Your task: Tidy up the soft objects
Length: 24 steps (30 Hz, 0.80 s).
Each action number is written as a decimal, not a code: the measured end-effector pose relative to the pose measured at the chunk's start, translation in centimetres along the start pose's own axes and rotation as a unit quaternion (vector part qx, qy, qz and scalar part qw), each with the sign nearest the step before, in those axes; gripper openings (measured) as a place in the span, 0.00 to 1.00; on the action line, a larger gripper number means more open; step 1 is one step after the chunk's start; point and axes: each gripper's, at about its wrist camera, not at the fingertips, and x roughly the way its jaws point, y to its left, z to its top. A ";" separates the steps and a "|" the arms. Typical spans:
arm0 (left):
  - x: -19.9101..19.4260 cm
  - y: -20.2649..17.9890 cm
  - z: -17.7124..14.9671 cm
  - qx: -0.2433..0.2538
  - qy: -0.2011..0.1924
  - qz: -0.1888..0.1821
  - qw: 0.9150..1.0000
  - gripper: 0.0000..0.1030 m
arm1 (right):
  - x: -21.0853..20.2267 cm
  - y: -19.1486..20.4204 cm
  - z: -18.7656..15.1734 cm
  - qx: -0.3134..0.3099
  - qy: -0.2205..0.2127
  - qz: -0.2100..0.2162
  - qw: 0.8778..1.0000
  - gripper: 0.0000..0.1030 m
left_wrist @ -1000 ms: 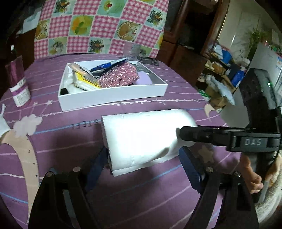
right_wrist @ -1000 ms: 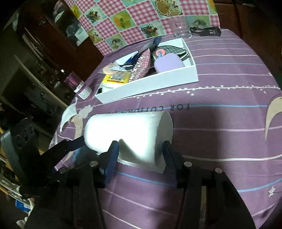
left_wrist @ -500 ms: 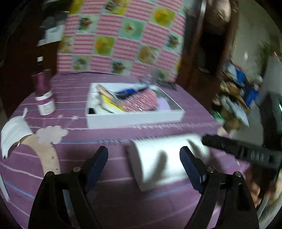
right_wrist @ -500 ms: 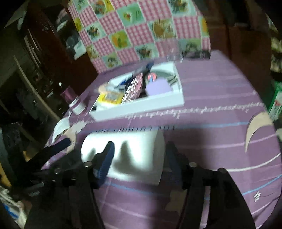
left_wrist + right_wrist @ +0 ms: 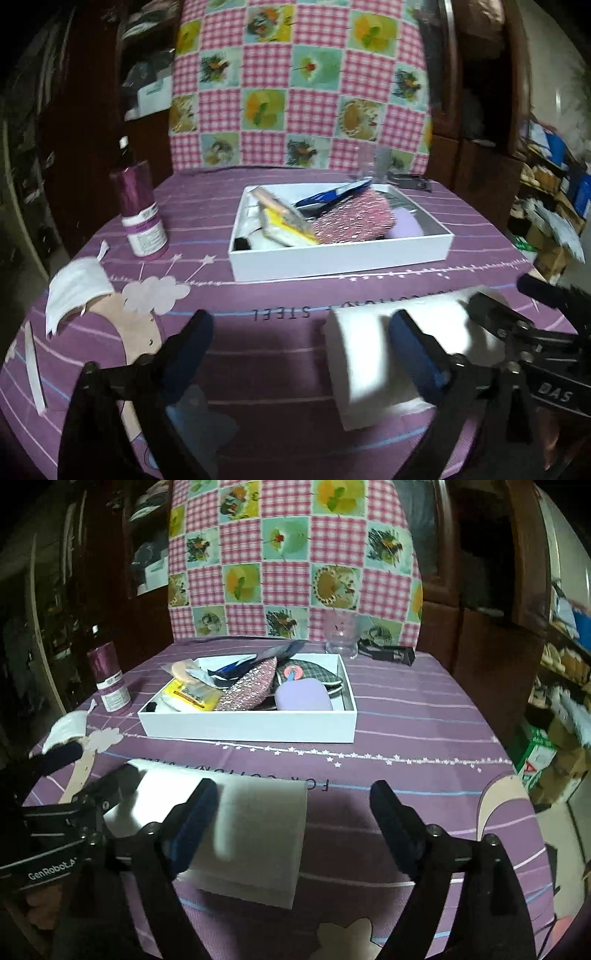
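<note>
Both cameras sit low over the near edge of the purple table [image 5: 280, 354], each looking forward between its own two spread fingers toward the checked cushion [image 5: 299, 85] at the far side. The left view stands left of the paper roll [image 5: 373, 354], the right view just right of it [image 5: 255, 834]. Both take in the roll close up, the white tray [image 5: 251, 731] beyond, and the other gripper at the frame edge.

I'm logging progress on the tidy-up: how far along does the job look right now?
Done: the white box already holds several items, including a sequined pink pouch and a lilac pad. In hand: nothing; the left tool and the right tool are both open, beside the paper towel roll lying on the purple tablecloth. Left: the roll sits outside the box.
</note>
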 end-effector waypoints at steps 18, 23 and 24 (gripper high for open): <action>0.2 0.6 -0.3 -0.019 0.008 -0.010 1.000 1.00 | 0.2 -0.3 -0.1 0.015 0.006 -0.003 1.000 0.92; 0.1 0.2 -0.5 -0.010 0.005 -0.002 1.000 1.00 | 0.1 -0.4 -0.1 0.012 0.006 -0.002 1.000 0.92; 0.0 0.2 -0.6 -0.008 0.004 0.000 1.000 1.00 | 0.2 -0.3 -0.1 0.012 0.006 -0.002 1.000 0.92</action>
